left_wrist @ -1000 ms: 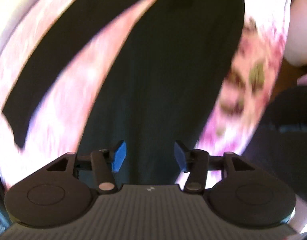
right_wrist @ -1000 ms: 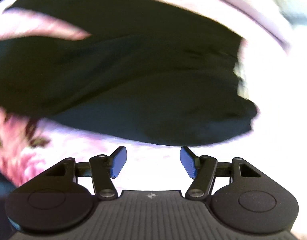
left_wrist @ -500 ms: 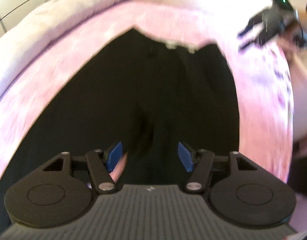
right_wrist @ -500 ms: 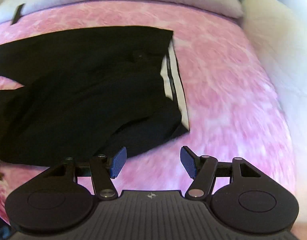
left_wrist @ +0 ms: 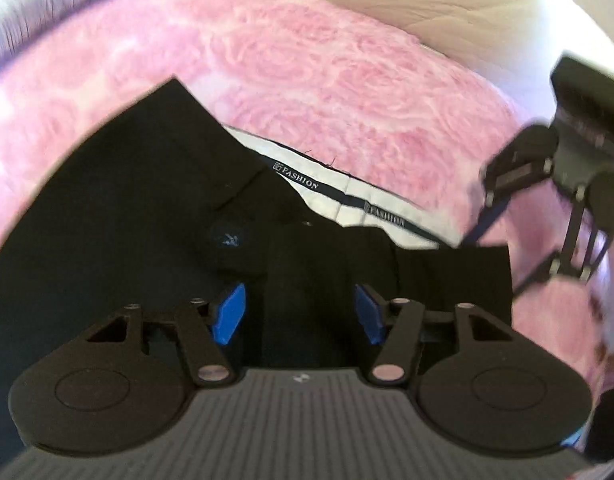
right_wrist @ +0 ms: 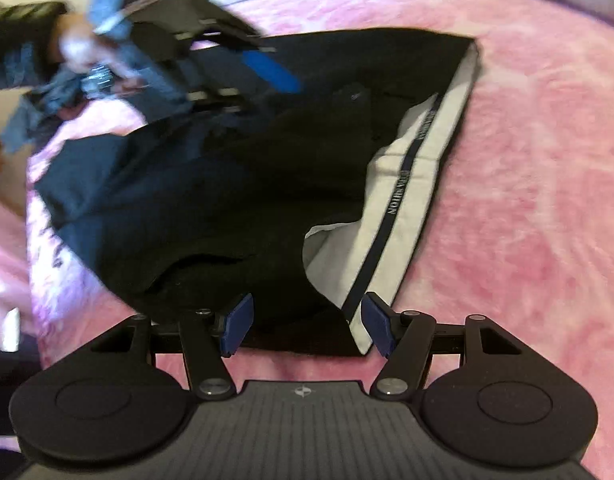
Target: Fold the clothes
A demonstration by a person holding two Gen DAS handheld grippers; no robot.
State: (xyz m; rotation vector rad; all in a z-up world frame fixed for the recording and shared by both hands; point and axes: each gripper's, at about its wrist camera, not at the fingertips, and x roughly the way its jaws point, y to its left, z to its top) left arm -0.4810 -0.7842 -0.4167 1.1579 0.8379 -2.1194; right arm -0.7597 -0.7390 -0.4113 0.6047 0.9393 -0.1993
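A: Trousers (left_wrist: 139, 216), black, lie spread on the pink bedspread (left_wrist: 347, 80), waist end open so the white waistband lining (left_wrist: 355, 200) with its dark printed stripe shows. What worries you?

B: Bunching. The cloth near the waist is already rumpled. If either gripper pinches only the top layer, the layer beneath could stay behind and the fold would come out crooked.

A: And the left gripper (left_wrist: 299, 314)?

B: Its jaws are closing, with a raised ridge of black cloth between the blue pads (left_wrist: 229, 312). I see no pad pressing yet, so I judge it has hold of nothing. Closing on that ridge rather than on an edge could drag a crease across the leg.

A: The right gripper (right_wrist: 305, 324)?

B: Jaws about half spread, empty. The near corner of the waistband sits between its fingertips, lining toward the right pad, black cloth toward the left. Whether the pads touch the fabric I cannot tell.

A: So where are the trousers relative to each?

B: Directly under and ahead of both. In the left view the waistband runs across just beyond the pads, the right gripper off at its right end. In the right view the garment stretches away to the far left, where the left gripper hangs over it.
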